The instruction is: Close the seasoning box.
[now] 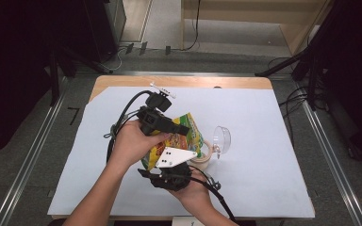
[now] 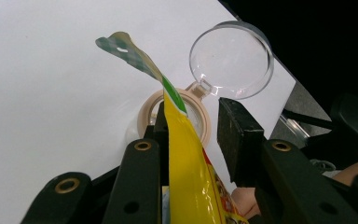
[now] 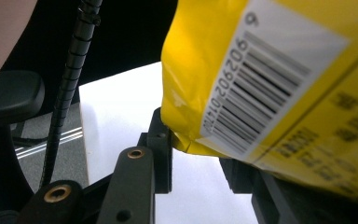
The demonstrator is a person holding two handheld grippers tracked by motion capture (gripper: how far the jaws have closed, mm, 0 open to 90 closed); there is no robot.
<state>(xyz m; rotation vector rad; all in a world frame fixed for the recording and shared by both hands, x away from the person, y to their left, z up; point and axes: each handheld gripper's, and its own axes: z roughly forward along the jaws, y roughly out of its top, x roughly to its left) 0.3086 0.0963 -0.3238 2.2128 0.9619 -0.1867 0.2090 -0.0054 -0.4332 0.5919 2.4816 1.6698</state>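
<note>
Your left hand-held gripper [image 2: 189,135] was clenched on the upper part of the glossy yellow snack pouch [image 1: 181,136]; the pouch stood edge-on between its jaws, flat against one pad, while the other pad looked a shade off the film, so the grip was probably on the thick seam rather than the full face. Beyond its jaw tips the pouch's torn green-and-white top strip [image 2: 135,53] curled up and away, directly above the mouth of the small beige round plastic container [image 2: 173,116]. That line-up suggests you were holding the opening over the container to pour.

The container's clear round hinged lid [image 2: 231,59] stood thrown back on the far side of the left hand-held gripper, out of the pouring path.

Your right hand-held gripper [image 3: 196,161] was grasping the pouch's lower end, the corner by the white barcode panel [image 3: 265,74] sitting between its jaws. Held there, nearer you than the left hand-held gripper, it seemingly lifted the bottom so the contents would slide toward the open top.

Under both hand-held grippers lay the pale blue-white sheet covering the wooden tabotop [image 1: 264,155], with the container resting on it just past your right hand [image 1: 193,190].
</note>
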